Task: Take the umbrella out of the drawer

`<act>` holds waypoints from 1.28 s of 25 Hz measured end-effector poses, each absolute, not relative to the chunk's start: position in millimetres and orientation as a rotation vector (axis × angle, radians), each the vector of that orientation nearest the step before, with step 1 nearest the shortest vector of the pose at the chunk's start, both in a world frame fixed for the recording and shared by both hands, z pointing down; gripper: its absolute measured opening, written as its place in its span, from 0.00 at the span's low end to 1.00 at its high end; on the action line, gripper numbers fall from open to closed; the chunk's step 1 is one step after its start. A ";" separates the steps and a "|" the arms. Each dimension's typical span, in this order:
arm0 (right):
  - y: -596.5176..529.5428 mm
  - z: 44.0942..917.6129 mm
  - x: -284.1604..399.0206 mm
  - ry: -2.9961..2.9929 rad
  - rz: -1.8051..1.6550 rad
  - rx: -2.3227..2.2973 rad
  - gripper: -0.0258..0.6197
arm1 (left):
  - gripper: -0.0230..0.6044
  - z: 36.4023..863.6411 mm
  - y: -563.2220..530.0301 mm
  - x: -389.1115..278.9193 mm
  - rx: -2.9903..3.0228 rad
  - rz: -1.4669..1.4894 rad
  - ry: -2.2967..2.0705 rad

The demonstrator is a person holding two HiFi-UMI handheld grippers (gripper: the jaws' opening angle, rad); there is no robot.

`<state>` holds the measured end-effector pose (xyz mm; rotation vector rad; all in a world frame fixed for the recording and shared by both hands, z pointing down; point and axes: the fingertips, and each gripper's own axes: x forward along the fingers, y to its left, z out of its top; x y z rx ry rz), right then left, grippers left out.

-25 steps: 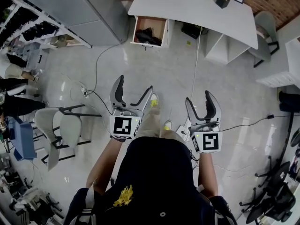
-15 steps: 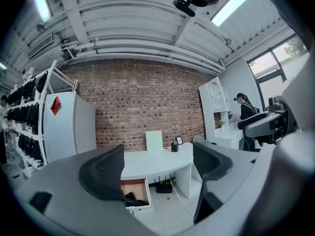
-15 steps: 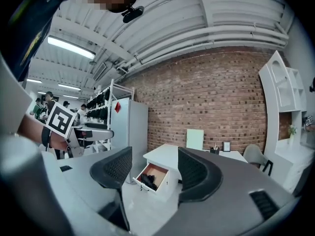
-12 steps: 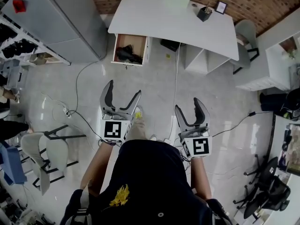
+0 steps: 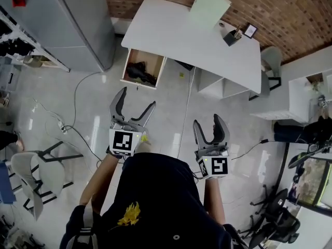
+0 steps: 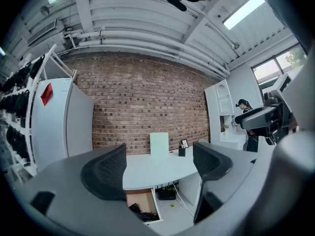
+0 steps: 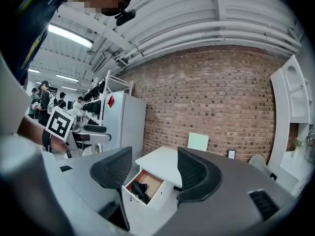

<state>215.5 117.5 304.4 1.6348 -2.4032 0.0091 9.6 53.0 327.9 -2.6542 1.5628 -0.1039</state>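
An open wooden drawer (image 5: 153, 65) juts from under the left end of a white desk (image 5: 176, 35). A dark folded umbrella (image 5: 140, 74) lies inside it; the umbrella (image 7: 138, 189) shows small in the right gripper view and the umbrella (image 6: 140, 213) low in the left gripper view. My left gripper (image 5: 135, 100) is open, held in the air well short of the drawer. My right gripper (image 5: 208, 126) is open too, further right and nearer to me. Neither holds anything.
A grey cabinet (image 5: 67, 25) stands left of the desk. Cables (image 5: 78, 102) trail over the glossy floor. A pale chair (image 5: 36, 173) is at my left, a pen holder (image 5: 232, 36) and a pale board (image 5: 209, 5) on the desk, black chairs (image 5: 277, 224) at lower right.
The desk and drawer have shifted in view and sit more square ahead as I step closer. Both grippers stay open, held at the same height before me.
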 end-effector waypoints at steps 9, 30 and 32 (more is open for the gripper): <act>55.6 319.3 182.4 -2.366 0.026 1.595 0.52 | 0.73 369.1 -14.1 -26.4 -2.700 -0.176 1.618; -156.5 375.0 169.9 -2.600 -0.045 1.102 0.52 | 0.73 436.4 -158.0 0.7 -2.706 -0.441 2.045; -170.3 381.8 166.6 -2.633 -0.005 1.058 0.52 | 0.73 441.0 -166.8 -0.4 -2.669 -0.465 2.083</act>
